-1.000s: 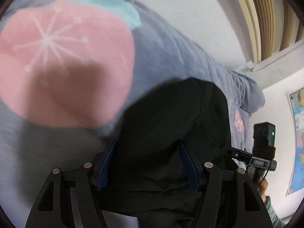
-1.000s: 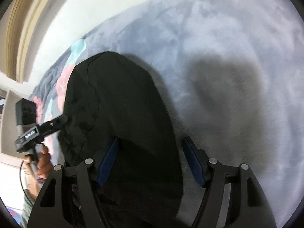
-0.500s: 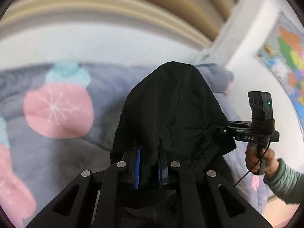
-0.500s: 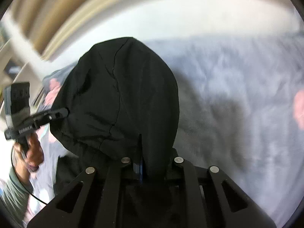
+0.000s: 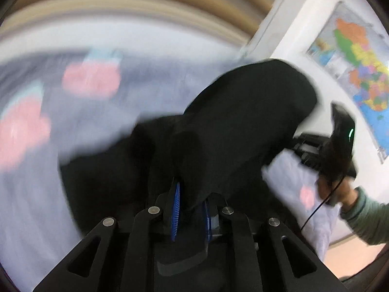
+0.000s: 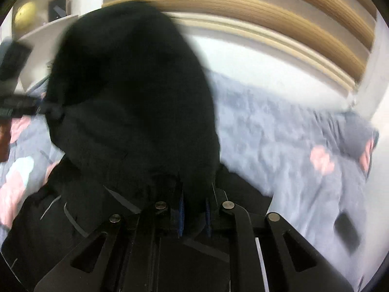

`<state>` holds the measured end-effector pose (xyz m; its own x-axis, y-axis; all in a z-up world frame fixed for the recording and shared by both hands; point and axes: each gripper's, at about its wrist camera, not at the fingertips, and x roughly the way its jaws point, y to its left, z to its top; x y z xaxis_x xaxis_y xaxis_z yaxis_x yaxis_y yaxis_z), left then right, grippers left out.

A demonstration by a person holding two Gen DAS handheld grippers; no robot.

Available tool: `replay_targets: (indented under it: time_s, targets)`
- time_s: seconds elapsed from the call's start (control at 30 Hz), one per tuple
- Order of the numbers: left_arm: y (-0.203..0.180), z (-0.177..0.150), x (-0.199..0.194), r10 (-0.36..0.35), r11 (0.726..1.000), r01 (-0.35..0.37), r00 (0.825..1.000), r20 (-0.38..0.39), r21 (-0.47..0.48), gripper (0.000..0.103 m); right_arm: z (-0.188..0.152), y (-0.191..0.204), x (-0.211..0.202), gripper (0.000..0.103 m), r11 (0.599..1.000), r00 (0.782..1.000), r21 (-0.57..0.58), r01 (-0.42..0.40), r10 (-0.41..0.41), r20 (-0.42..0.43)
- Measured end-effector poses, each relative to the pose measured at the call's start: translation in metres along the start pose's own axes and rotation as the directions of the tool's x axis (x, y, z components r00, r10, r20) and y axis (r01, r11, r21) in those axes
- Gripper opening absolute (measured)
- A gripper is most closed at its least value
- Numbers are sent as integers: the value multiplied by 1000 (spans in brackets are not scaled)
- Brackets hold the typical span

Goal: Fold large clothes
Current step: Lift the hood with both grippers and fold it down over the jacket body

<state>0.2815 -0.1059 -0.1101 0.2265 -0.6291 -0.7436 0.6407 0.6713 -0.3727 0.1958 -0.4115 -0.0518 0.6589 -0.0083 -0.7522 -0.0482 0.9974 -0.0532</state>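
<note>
A large black garment (image 5: 243,126) hangs bunched above the bed, held at two places. My left gripper (image 5: 190,194) has black cloth pinched between its blue pads, and its jaws are opening slightly. My right gripper (image 6: 194,197) is shut on another fold of the same garment (image 6: 136,92), which fills the middle of that view. In the left wrist view the right gripper (image 5: 299,143) meets the cloth's far right edge, held by a hand with a green sleeve (image 5: 364,214). In the right wrist view the left gripper (image 6: 46,108) bites the cloth at the far left. Both views are blurred.
Under the garment lies a grey blanket (image 5: 60,170) with pink fruit prints, also seen in the right wrist view (image 6: 279,146). A slatted wooden headboard (image 6: 243,7) runs behind. A coloured map (image 5: 359,68) hangs on the wall. A small dark flat object (image 6: 346,228) rests on the blanket.
Both grippers went from open around the garment lying flat to shut on it. They have lifted it off the blanket, and both views have swung up toward the headboard and wall.
</note>
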Motion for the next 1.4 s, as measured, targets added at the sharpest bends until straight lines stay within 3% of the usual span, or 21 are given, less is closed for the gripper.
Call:
replay_targets:
  time_s: [0.03, 0.1, 0.2, 0.3, 0.47, 0.57, 0.7, 0.83, 0.93, 1.03, 1.1, 1.2, 1.4]
  targets:
    - [6, -28, 6, 46, 998, -48, 997, -56, -41, 17, -12, -1, 1, 18, 1000, 999, 19, -15, 16, -36]
    - [17, -68, 13, 48, 991, -66, 988, -150, -117, 13, -46, -5, 8, 19, 997, 988, 67, -43, 53, -144]
    - [23, -94, -1, 71, 982, -101, 980, -184, -162, 13, -87, -13, 8, 19, 989, 961, 137, -54, 89, -262]
    - [18, -71, -25, 81, 982, -96, 992, -101, -160, 13, -96, -29, -5, 25, 974, 948, 219, -62, 126, -291]
    - [-9, 10, -36, 42, 995, -36, 998, 55, -98, 16, -48, -39, -28, 36, 952, 970, 289, -103, 160, -181]
    - [-18, 48, -18, 51, 996, -47, 997, 65, -70, 16, 0, -28, -29, 38, 947, 979, 288, -141, 178, -104]
    - [-16, 68, 18, 9, 996, -8, 1000, 16, -91, 16, 34, -4, -3, 39, 943, 973, 288, -167, 204, -104]
    - [-19, 32, 54, -36, 996, 28, 995, -95, -83, 16, 28, 14, 33, 39, 932, 946, 296, -207, 268, -183]
    - [-18, -14, 78, -50, 994, 31, 982, -184, -105, 17, -15, 35, 45, 39, 933, 920, 286, -218, 294, -260]
    - [1, -58, 121, -29, 981, -30, 955, -295, -192, 18, -73, 50, 77, 39, 943, 881, 278, -183, 283, -380]
    - [11, -74, 138, -50, 969, -23, 957, -285, -246, 18, -103, 57, 98, 37, 942, 859, 296, -160, 281, -427]
    - [21, -75, 141, -89, 948, 6, 964, -249, -318, 18, -122, 52, 111, 34, 924, 876, 351, -149, 288, -386]
    - [2, -53, 104, -102, 970, 50, 972, -213, -239, 16, -106, 38, 90, 35, 894, 856, 404, -192, 354, -377]
